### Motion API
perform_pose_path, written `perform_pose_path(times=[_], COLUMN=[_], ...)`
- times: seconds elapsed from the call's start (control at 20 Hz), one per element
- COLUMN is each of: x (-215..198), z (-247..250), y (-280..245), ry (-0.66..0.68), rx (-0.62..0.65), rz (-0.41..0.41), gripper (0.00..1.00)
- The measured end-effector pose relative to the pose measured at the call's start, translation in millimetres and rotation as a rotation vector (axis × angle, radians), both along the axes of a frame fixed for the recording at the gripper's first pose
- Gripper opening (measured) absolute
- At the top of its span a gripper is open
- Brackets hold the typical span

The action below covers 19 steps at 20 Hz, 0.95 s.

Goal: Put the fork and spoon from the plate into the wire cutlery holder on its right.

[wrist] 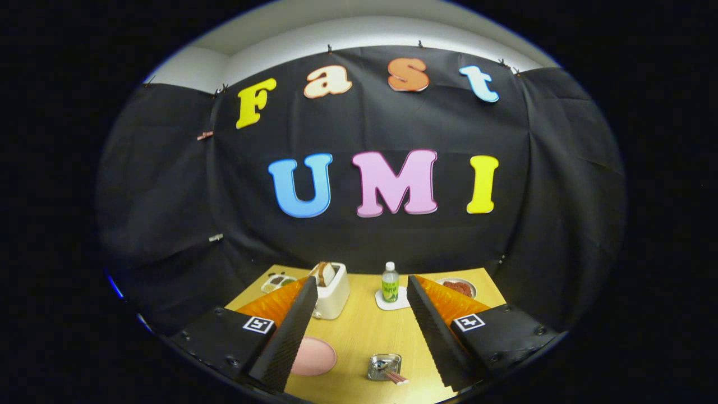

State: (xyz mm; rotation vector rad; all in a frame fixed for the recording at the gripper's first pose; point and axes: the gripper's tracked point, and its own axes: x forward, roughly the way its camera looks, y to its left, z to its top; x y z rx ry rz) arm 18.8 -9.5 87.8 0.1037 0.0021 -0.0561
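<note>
My gripper (360, 280) hangs high above the wooden table (364, 331), open wide with nothing between its fingers. Far below, between the fingers, the small wire cutlery holder (384, 367) stands near the table's front edge. Thin reddish-handled pieces (396, 377) stick out of it; I cannot tell whether they are the fork and spoon. To its left lies the pink plate (314, 357), partly hidden by the left finger. The part of the plate that shows is bare.
A white toaster (332, 290) with bread in it stands at the back left, beside the left finger. A green bottle (390, 283) on a white coaster (392, 302) is at the back middle. A dish of red food (459, 288) and a small tray (277, 281) sit in the far corners.
</note>
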Motion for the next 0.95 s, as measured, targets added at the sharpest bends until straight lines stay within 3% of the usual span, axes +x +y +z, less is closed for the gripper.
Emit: perform_pose_path(times=[0.3, 0.6, 0.95], x=[-12, -23, -25], z=[-13, -17, -44], y=[-9, 8, 10], ry=[-0.063, -0.183, -0.144], rx=[-0.049, 0.03, 0.063], rz=[-0.16, -0.147, -0.118], gripper=[0.99, 0.99, 0.99])
